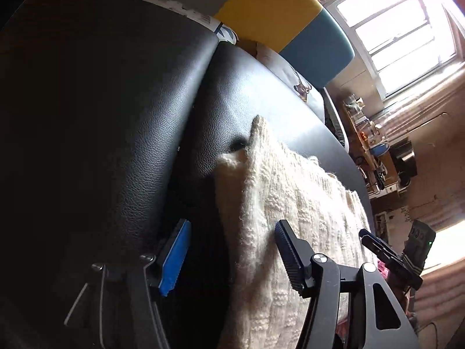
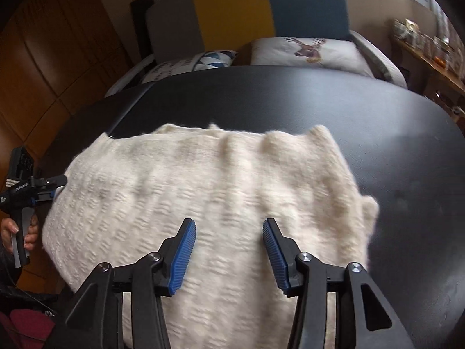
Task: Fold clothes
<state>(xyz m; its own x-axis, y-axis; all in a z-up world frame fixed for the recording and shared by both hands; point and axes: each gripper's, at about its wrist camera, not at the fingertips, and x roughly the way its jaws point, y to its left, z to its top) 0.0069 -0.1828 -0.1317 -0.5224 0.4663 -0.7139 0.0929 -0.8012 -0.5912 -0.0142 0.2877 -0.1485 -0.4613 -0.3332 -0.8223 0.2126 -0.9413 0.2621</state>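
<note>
I am holding both the right gripper (image 2: 229, 250) and the left gripper (image 1: 232, 258) with jaws apart, gripping nothing, over the cream knitted sweater (image 2: 203, 192) that is lying on the black table (image 2: 377, 122). It is looking partly folded, but I am not able to judge which fold is coming. Its near edge is cut off, and the right view is blurring.

No text, label, brand or number can be read in either view. In the right wrist view, the body of the left tongs (image 2: 43, 187), held at the left edge of the frame, carries pale stripes and a small pale mark, but both are too small and blurred to make out. In the same view, a scrap of pale print on dark material at the bottom left corner (image 2: 50, 314) is likewise illegible.
</note>
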